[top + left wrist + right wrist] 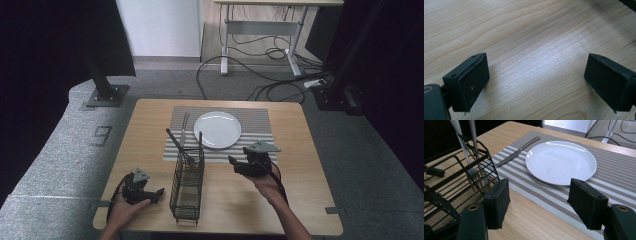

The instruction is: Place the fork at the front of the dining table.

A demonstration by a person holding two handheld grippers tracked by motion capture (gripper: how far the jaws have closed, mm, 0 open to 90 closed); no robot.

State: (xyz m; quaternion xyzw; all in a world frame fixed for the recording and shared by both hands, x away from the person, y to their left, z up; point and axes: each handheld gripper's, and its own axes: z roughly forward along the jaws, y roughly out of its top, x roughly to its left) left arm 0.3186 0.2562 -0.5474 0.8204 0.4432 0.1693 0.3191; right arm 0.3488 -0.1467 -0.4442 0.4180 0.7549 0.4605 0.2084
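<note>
A black wire cutlery basket [187, 186] stands at the table's near middle, with two metal utensils [176, 141] leaning in its far end. In the right gripper view the basket [454, 180] is at the left and the utensils' handles [473, 142] rise out of it. A white plate [217, 129] sits on a striped placemat [255, 120], and a knife [184, 128] lies on the mat left of the plate. My left gripper [158, 193] is open, low over bare wood [536, 80], left of the basket. My right gripper [233, 163] is open right of the basket, aimed at the plate [561, 161] and knife [515, 154].
The wooden table [295, 200] has bare room at its near right and along its left side. Beyond it are grey floor, a black post base [106, 95], cables [270, 90] and a desk frame [262, 30]. The placemat [614, 182] runs under the plate.
</note>
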